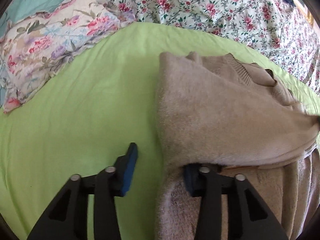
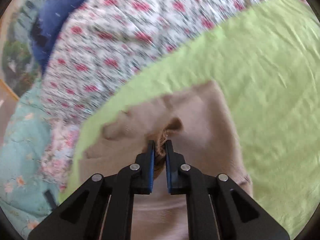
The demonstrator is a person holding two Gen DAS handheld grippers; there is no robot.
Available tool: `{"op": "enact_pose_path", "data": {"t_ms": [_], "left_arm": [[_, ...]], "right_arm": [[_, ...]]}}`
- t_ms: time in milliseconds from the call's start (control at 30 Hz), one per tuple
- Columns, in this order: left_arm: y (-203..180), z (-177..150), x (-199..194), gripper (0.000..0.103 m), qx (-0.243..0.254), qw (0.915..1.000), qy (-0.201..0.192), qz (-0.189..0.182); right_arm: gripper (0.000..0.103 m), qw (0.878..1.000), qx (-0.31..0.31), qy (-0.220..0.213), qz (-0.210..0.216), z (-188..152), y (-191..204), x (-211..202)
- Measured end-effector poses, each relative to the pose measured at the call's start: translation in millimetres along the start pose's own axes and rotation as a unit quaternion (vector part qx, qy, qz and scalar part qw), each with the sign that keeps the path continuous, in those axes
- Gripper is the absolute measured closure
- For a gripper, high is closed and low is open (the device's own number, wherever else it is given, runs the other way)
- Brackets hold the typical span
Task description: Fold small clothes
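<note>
A beige knit sweater (image 1: 216,108) lies partly folded on the green sheet (image 1: 84,104), its ribbed collar toward the far right. My left gripper (image 1: 160,160) is open at the sweater's left edge: the left finger stands over the bare sheet, the right finger is hidden under a lifted fold. In the right wrist view my right gripper (image 2: 160,146) is shut on a bunched fold of the sweater (image 2: 202,128) and holds it raised above the sheet (image 2: 270,76). That view is motion-blurred.
A floral quilt (image 1: 220,6) lies along the far side of the bed. A floral pillow (image 1: 50,46) sits at the left, with teal bedding (image 2: 22,156) beyond. A dark blue cloth (image 2: 60,6) lies on the quilt.
</note>
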State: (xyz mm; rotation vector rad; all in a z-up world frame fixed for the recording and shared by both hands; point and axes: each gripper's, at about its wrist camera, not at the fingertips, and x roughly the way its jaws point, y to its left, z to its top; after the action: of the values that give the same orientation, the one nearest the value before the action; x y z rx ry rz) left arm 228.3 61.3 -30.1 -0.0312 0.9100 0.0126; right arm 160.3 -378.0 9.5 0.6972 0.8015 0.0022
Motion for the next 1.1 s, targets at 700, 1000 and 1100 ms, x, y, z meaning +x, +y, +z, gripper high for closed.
{"op": "enact_pose_path", "data": {"t_ms": [700,1000,1100], "left_arm": [[1,-11,-1,0.05,-0.003,0.9988,0.003,0.049],[12,-21,-6,0.045,-0.044,0.9984,-0.026,0.023],[19,-23,-6,0.045,-0.062,0.9976,-0.032,0.002]], "right_arm": [[0.099,0.997,0.01,0.011,-0.08,-6,-37,-8],[0.031,0.984,-0.13,0.08,0.09,-15,107,31],[0.031,0.965,-0.171,0.137,0.142,-25,170,78]]}}
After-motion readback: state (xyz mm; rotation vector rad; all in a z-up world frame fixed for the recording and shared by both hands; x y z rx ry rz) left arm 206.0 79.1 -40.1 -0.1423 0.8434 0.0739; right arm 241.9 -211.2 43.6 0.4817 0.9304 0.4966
